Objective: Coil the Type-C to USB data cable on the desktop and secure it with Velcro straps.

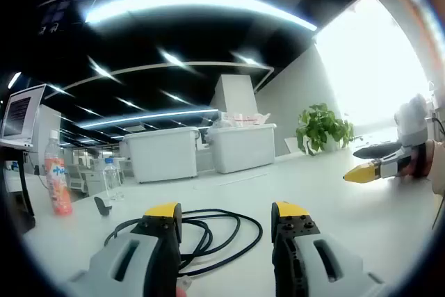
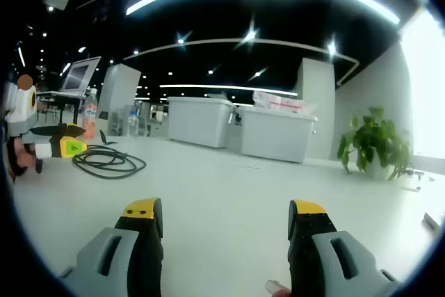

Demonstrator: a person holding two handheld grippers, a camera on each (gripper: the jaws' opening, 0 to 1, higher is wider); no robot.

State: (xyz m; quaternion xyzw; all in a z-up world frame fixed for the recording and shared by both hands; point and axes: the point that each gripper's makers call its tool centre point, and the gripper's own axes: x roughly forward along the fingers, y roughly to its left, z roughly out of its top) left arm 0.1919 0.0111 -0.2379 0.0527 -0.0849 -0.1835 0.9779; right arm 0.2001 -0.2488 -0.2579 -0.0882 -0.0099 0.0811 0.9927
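A black data cable (image 1: 208, 238) lies in loose loops on the white counter (image 1: 306, 186), just ahead of the left claw (image 1: 226, 217), whose jaws stand apart and empty. The right claw (image 2: 226, 213), also spread, waits well apart. The cable looks light and limp, best pinched across its bunched loops; its plugs and any Velcro strap cannot be made out.

Cable (image 1: 208, 231) partly behind left hand-held gripper (image 1: 226, 217)

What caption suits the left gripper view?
Open left gripper over a loose black cable on the white table.
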